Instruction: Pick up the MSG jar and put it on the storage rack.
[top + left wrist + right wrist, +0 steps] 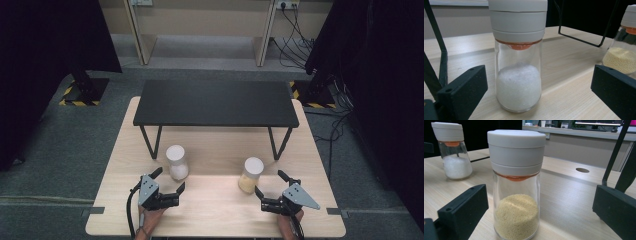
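Two glass shaker jars with white lids stand on the wooden table (215, 210). The one with white powder (177, 162) (518, 62) stands left of centre, just ahead of my left gripper (170, 181) (539, 92), which is open with the jar between but beyond its jaws. The jar of yellow grains (250, 175) (516, 185) stands to the right. My right gripper (272, 186) (540, 212) is open and points at it, a little short of it. Each jar also appears far off in the other gripper view, the grain jar (624, 47) and the powder jar (454, 152).
A black shelf on thin metal legs (216, 103) stands over the back half of the table, behind both jars. Bare wood lies between the two grippers. Dark curtains, cables and stand bases surround the table on grey carpet.
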`<move>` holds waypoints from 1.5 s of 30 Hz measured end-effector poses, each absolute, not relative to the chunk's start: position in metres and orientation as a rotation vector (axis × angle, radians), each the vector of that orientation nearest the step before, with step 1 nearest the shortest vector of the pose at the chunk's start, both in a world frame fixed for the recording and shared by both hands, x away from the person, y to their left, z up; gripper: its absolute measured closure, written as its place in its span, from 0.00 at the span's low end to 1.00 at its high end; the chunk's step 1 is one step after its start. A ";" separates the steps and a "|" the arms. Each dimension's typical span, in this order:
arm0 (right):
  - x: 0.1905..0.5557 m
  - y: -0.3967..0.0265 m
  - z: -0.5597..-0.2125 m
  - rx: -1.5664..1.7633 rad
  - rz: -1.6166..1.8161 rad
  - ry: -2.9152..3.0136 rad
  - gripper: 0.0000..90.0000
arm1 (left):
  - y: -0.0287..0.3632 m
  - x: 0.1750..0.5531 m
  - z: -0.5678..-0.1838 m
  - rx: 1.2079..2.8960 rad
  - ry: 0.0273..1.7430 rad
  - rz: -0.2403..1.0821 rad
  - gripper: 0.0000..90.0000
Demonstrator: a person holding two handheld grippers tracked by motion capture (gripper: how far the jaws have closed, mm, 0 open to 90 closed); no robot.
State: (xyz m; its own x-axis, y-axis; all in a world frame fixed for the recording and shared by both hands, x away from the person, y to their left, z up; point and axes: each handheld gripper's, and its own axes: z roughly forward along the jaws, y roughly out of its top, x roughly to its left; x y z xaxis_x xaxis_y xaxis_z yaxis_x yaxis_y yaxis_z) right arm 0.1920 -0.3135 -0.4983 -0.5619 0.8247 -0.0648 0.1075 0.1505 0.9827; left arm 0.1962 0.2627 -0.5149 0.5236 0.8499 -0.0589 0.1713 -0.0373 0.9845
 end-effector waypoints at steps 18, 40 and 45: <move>0.191 -0.314 -0.499 0.885 1.463 1.797 0.00 | 0.263 0.196 -0.515 1.536 0.909 0.692 0.00; 0.190 -0.314 -0.500 0.888 1.468 1.786 0.00 | 0.264 0.196 -0.516 1.526 0.913 0.688 0.00; 0.189 -0.315 -0.500 0.884 1.471 1.785 0.00 | 0.264 0.196 -0.516 1.525 0.913 0.688 0.00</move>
State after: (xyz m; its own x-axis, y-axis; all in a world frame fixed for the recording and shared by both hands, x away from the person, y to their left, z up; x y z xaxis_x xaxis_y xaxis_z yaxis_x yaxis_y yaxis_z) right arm 0.1895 -0.3147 -0.5004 -0.5589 0.8267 -0.0657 0.0932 0.1413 0.9856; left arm 0.1958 0.2642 -0.5161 0.5221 0.8501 -0.0684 0.1685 -0.0242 0.9854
